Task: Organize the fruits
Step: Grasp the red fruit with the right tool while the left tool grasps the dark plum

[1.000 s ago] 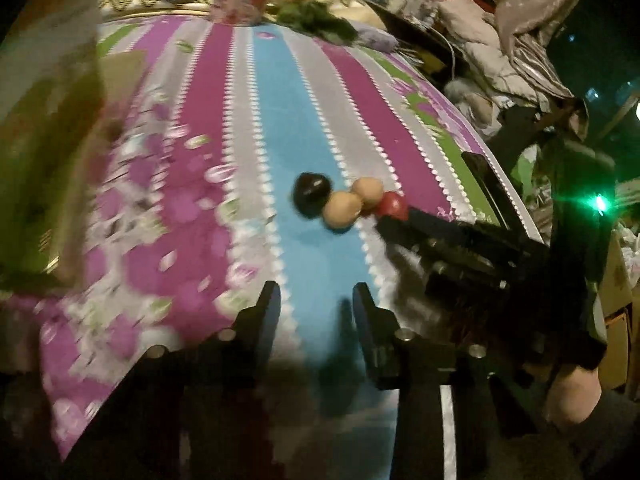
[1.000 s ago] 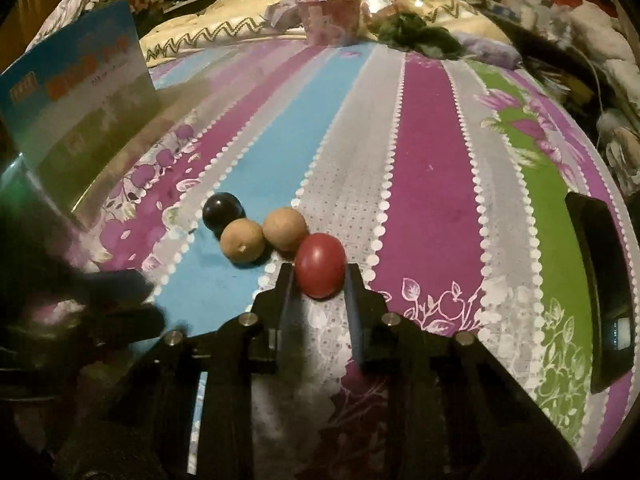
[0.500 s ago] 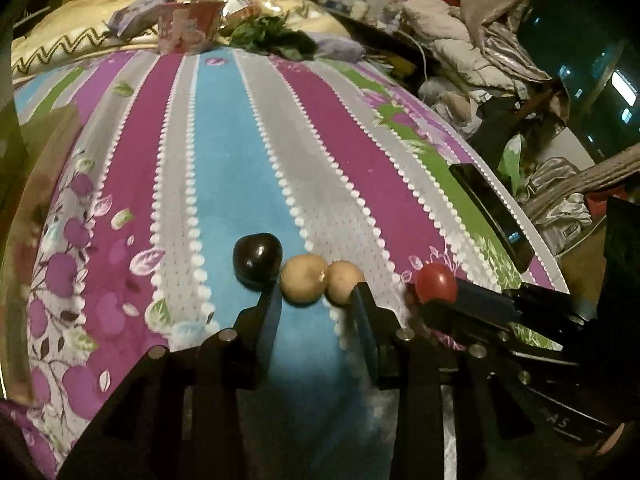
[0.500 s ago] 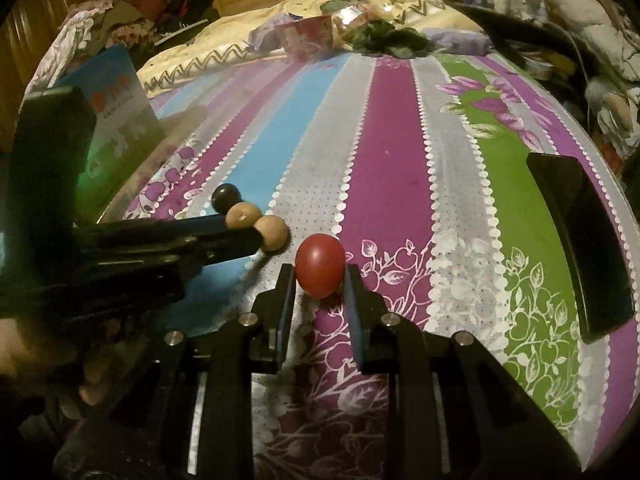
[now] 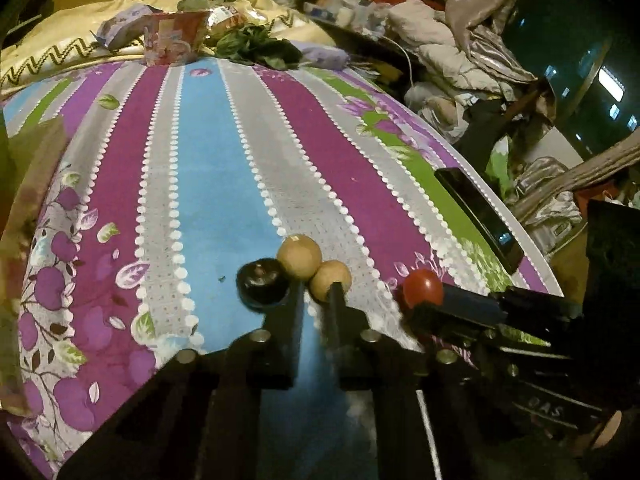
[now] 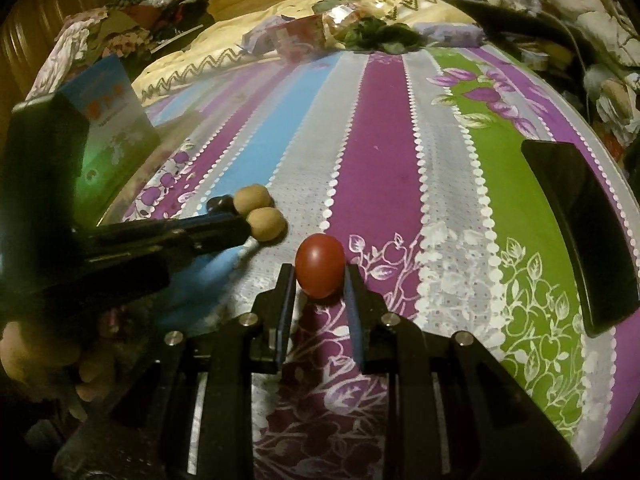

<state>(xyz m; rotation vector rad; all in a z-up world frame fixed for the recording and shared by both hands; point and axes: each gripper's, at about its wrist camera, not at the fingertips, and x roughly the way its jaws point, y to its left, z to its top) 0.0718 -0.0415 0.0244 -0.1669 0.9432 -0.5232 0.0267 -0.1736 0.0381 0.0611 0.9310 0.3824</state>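
The right gripper (image 6: pixel 319 276) is clamped on the red fruit (image 6: pixel 319 266), one pad against each side, above the striped bedspread (image 6: pixel 384 152). In the left wrist view the same fruit (image 5: pixel 423 289) shows at the tip of the right gripper (image 5: pixel 430 300), to the right of the other fruits.

The left gripper (image 5: pixel 318 292) has just closed; its jaws stand nearly together with nothing between them. The tips sit among three fruits in a tight cluster: the dark fruit (image 5: pixel 262 282) lies against the left finger, the near tan fruit (image 5: pixel 330 275) lies behind the right finger, and the far tan fruit (image 5: pixel 299 256) lies just beyond the tips, touching both others. In the right wrist view the left gripper (image 6: pixel 240 226) reaches in from the left, its tips at the two tan fruits (the dark fruit (image 6: pixel 219 203) is mostly hidden behind it).

A black phone (image 6: pixel 584 232) lies on the green stripe near the right edge, well apart from the fruits. A blue box (image 6: pixel 110 108) stands at the left edge.
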